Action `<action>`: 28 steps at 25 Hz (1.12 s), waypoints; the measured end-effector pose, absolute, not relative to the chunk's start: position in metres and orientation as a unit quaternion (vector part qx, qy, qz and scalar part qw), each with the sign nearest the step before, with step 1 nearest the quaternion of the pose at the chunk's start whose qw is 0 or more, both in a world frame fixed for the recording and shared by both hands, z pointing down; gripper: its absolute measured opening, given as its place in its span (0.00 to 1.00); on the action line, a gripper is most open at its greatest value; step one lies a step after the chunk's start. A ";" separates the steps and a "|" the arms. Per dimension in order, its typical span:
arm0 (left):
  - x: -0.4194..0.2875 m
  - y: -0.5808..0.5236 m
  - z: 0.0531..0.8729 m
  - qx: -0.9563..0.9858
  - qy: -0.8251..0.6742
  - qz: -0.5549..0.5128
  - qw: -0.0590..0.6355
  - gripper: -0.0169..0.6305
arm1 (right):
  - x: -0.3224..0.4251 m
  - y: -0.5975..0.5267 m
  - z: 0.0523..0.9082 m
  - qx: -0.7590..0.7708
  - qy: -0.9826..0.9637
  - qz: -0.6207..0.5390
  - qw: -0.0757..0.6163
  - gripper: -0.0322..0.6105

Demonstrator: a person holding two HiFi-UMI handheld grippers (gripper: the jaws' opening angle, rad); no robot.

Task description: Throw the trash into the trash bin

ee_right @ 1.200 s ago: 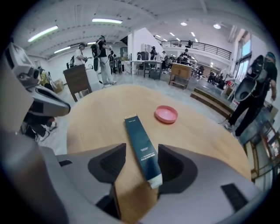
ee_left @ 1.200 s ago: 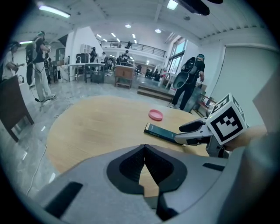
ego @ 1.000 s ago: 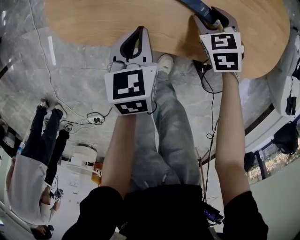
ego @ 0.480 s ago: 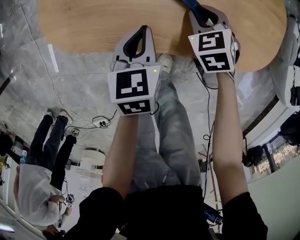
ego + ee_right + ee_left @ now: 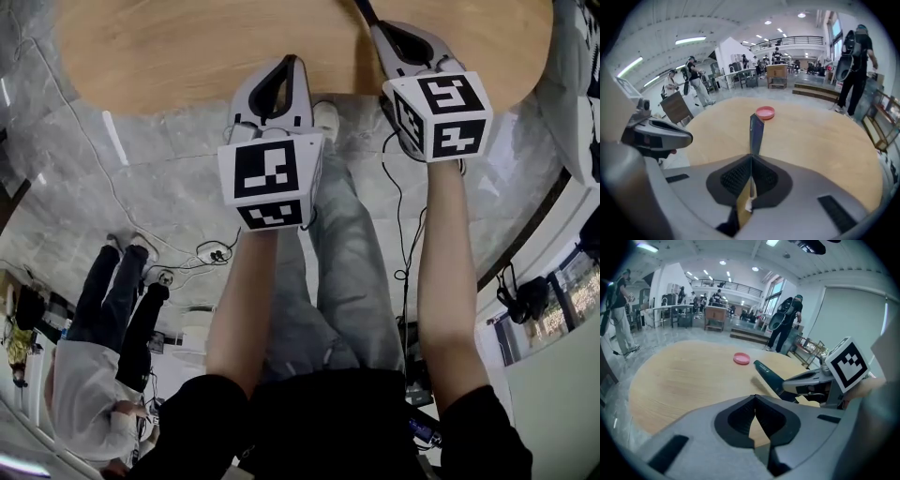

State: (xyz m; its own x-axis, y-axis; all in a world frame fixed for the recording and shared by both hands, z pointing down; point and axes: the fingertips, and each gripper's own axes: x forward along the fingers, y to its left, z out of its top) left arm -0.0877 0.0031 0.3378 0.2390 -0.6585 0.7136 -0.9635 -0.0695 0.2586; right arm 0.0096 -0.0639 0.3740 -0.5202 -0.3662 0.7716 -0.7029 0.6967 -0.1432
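Trash wrapper [image 5: 756, 132] surroundings: left gripper [image 5: 754, 398] just beside it, fingers together, empty. Pink dish [image 5: 765, 112] sits farther out on the wooden tabletop [image 5: 811, 140]. Right gripper [image 5: 751, 157] fingers have just closed, pinching the wrapper's lower part edge-on, with the rest projecting past the tips. Flat, dark blue, tan near end.

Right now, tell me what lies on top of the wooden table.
A pink dish lies on the table. The right gripper, jaws just closed on a dark wrapper, holds it above the wood. Its body covers the near edge.
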 end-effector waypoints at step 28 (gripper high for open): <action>0.190 0.102 0.331 0.841 -0.343 0.306 0.287 0.03 | 0.327 0.144 0.382 0.609 -0.650 0.401 0.214 0.07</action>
